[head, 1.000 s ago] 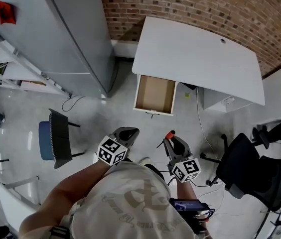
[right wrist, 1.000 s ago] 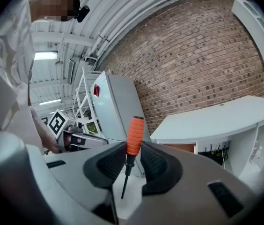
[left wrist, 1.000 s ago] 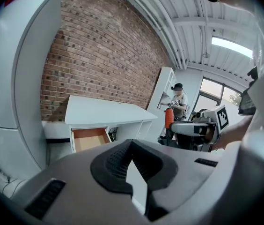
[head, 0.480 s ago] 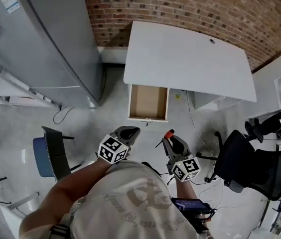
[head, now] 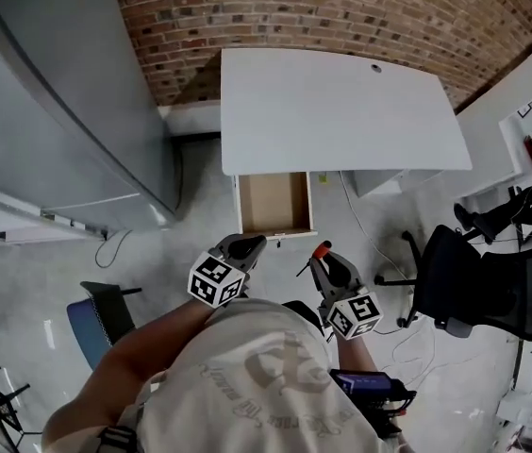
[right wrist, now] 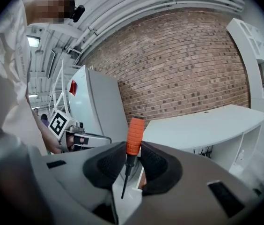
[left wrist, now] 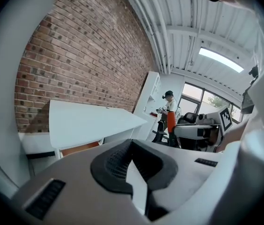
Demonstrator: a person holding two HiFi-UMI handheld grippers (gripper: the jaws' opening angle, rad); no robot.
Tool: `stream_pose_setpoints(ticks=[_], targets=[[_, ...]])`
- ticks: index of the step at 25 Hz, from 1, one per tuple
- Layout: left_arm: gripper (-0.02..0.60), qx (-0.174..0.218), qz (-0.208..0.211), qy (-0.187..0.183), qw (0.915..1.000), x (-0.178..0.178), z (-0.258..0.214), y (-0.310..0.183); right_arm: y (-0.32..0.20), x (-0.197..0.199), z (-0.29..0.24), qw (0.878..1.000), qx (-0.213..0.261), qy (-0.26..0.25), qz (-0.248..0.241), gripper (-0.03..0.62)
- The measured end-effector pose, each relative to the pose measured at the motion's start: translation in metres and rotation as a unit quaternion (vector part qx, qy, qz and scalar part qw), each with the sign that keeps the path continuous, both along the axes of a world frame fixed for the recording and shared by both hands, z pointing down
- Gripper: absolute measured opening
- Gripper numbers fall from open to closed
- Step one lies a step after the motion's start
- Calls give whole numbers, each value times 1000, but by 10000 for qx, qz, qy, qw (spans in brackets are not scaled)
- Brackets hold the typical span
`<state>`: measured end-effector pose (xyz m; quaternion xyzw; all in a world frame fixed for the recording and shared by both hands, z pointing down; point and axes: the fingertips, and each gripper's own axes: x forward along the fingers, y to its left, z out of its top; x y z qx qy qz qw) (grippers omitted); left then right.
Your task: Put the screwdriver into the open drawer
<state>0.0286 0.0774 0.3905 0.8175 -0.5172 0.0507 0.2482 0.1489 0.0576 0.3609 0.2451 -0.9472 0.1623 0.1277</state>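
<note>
An orange-handled screwdriver (right wrist: 135, 136) stands upright between the pads of my right gripper (right wrist: 133, 150), which is shut on its handle, with the thin shaft hanging below. From the head view the screwdriver (head: 320, 251) pokes out of the right gripper (head: 326, 264), a short way in front of the person's chest. My left gripper (head: 244, 247) is beside it and holds nothing; in its own view the left gripper (left wrist: 133, 146) has its tips together. The open drawer (head: 274, 203), brown inside, sticks out of the white desk (head: 341, 111) just ahead of both grippers.
A tall grey cabinet (head: 49, 111) stands left of the desk against the brick wall (head: 341, 17). A black office chair (head: 478, 286) is at the right, a blue chair (head: 96, 324) at the lower left. Cables (head: 124, 239) lie on the floor. A person (left wrist: 169, 114) stands far off.
The desk and drawer have slid left and nearer to both grippers in the head view. Both grippers moved toward the desk. The screwdriver stays in the right gripper.
</note>
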Motion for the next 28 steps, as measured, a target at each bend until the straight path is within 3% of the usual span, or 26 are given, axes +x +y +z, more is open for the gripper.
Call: stream_pose_setpoints(ticks=[16, 28], targets=[[20, 54, -141, 33, 9999, -51, -4, 1, -6, -32, -4, 9994, 0, -92, 327, 106], [20, -241, -463, -28, 9986, -74, 16, -6, -34, -60, 24, 9992, -383, -107, 63, 106]])
